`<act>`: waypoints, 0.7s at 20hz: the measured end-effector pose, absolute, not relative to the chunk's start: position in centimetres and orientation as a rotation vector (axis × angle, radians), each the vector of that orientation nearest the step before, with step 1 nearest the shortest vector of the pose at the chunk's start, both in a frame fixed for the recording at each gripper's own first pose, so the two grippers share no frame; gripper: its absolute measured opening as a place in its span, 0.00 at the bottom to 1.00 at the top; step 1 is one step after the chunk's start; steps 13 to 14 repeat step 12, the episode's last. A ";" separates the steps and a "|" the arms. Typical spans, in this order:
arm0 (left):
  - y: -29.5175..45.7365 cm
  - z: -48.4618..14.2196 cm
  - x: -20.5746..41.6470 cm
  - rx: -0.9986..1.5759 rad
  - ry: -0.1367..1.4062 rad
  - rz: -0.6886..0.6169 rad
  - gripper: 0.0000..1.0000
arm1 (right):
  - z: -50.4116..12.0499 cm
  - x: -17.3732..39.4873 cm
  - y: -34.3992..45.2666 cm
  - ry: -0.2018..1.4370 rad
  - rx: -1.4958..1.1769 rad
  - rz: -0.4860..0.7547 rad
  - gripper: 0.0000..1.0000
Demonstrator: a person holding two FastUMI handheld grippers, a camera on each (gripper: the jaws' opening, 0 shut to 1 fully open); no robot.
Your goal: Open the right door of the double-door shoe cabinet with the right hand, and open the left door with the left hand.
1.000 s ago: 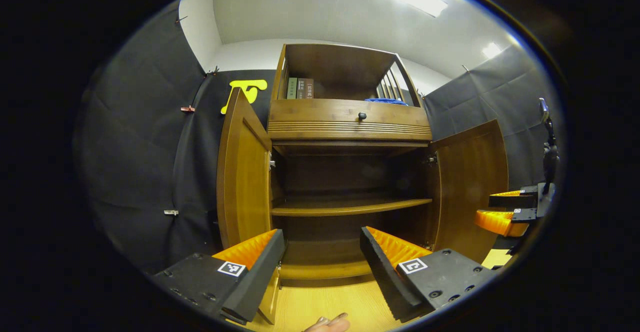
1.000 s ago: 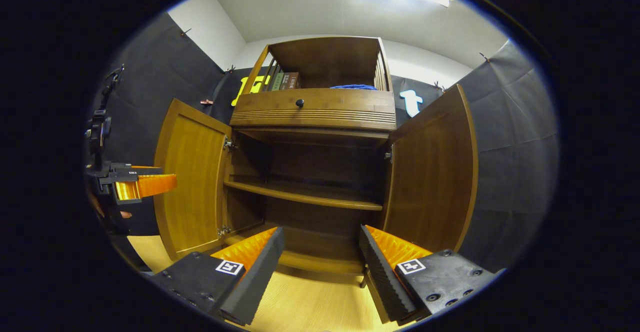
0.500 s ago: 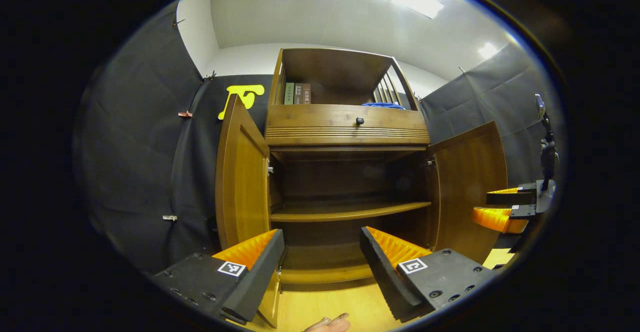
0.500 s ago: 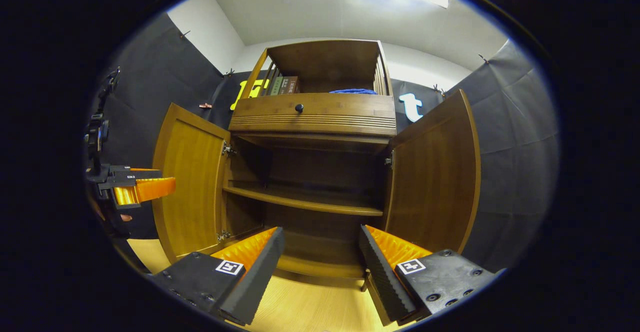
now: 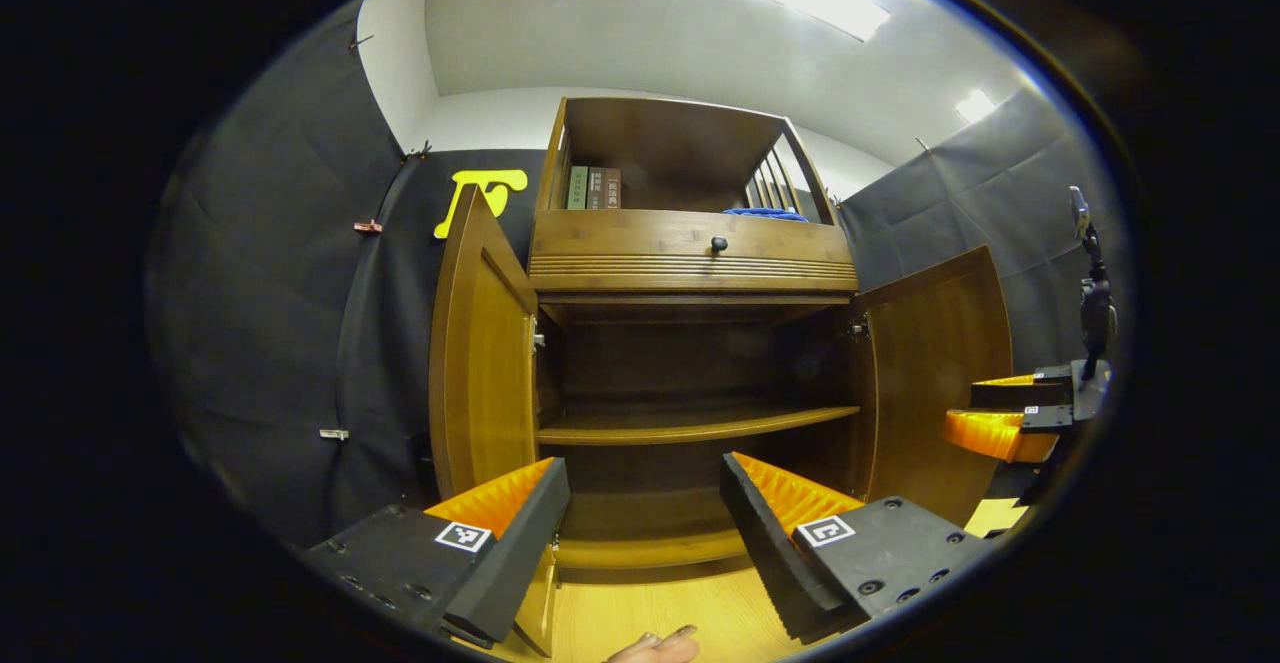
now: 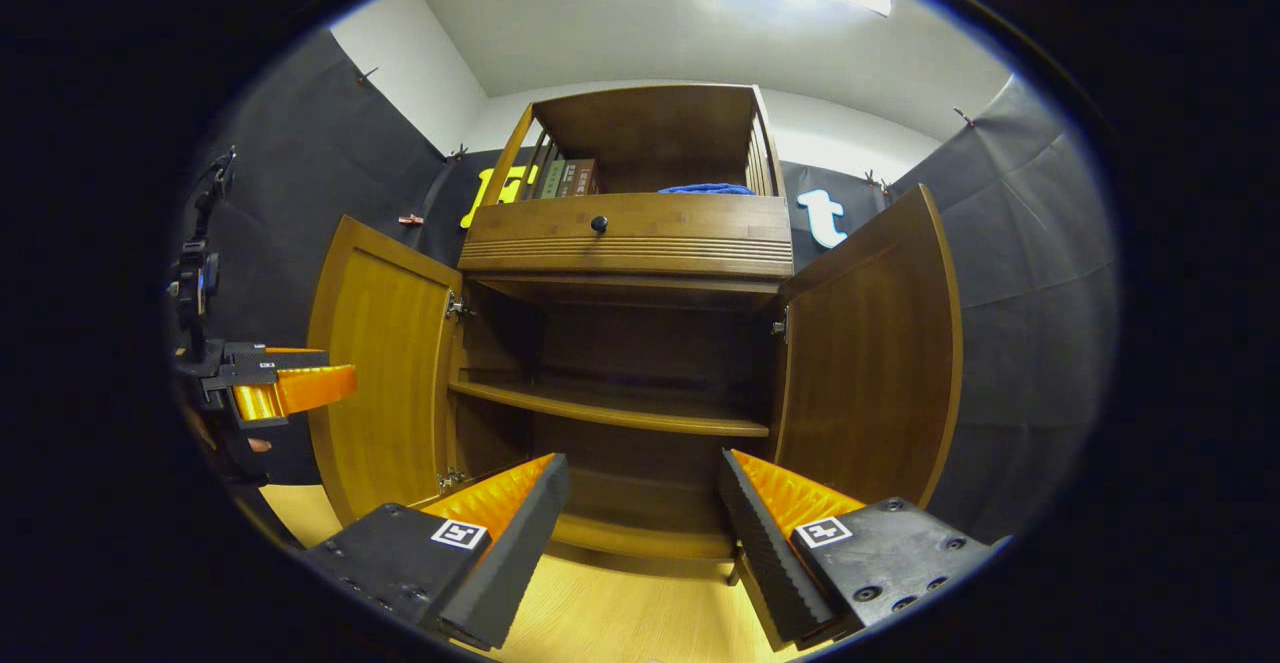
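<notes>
Nearest in the left gripper view, the left gripper (image 5: 640,533) has its jaws spread wide with nothing between them, and a fingertip (image 5: 655,646) of the person shows at the bottom edge over the pale wooden floor (image 5: 650,613). In the right gripper view the right gripper (image 6: 640,533) is likewise spread and empty, hanging low in front of the shoe cabinet (image 6: 625,243).

Just beyond the jaws, the cabinet stands against the booth wall with both lower doors swung outward. In the left gripper view the left door (image 5: 480,353) stands nearly edge-on at the cabinet's left side, and the right door (image 5: 935,373) angles out on the cabinet's right, with the right gripper (image 5: 1000,423) near its outer edge. In the right gripper view the same two doors, left door (image 6: 385,383) and right door (image 6: 870,343), flank the dark interior, and the left gripper (image 6: 290,388) sits beside the left door's free edge.

Inside the cabinet a single shelf (image 6: 610,408) crosses the opening. Above the doors is a drawer (image 6: 625,233) with a small dark knob (image 6: 599,225), and higher up an open compartment holds books (image 6: 565,178) and something blue (image 6: 705,188).

The doors look like stiff, fairly light wooden panels on metal hinges at the cabinet frame; I judge they swing easily and are best taken at the free vertical edge, far from the hinges. By the way the doors stand, the task looks essentially done.
</notes>
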State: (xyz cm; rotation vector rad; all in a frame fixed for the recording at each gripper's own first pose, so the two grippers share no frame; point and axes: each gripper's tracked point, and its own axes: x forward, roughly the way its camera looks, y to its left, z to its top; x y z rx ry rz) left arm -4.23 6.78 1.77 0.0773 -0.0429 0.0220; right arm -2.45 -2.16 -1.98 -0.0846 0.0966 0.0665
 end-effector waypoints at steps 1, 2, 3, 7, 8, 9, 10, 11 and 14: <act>6.8 1.8 -4.2 0.078 -0.044 0.020 0.95 | -2.0 -2.4 -2.1 0.096 -0.086 0.066 0.96; 6.8 1.7 -4.3 0.078 -0.043 0.019 0.95 | -2.0 -2.3 -2.0 0.096 -0.088 0.066 0.95; 6.8 1.8 -4.3 0.078 -0.044 0.018 0.95 | -2.1 -2.4 -2.0 0.096 -0.090 0.068 0.96; 6.9 1.7 -4.2 0.076 -0.042 0.015 0.95 | -2.7 -1.9 -1.3 0.097 -0.102 0.075 0.97; 6.8 1.6 -4.1 0.077 -0.041 0.014 0.95 | -2.8 -1.9 -1.2 0.097 -0.103 0.076 0.97; 6.9 1.6 -4.1 0.078 -0.040 0.015 0.95 | -2.8 -1.8 -1.2 0.098 -0.103 0.078 0.97; 6.9 1.5 -4.1 0.080 -0.040 0.016 0.95 | -2.9 -1.8 -1.1 0.099 -0.103 0.079 0.97; 7.0 1.5 -4.1 0.082 -0.039 0.017 0.95 | -2.9 -1.7 -1.1 0.100 -0.103 0.080 0.97; 7.1 1.5 -4.0 0.083 -0.038 0.019 0.95 | -2.2 -2.1 -1.9 0.102 -0.103 0.079 0.97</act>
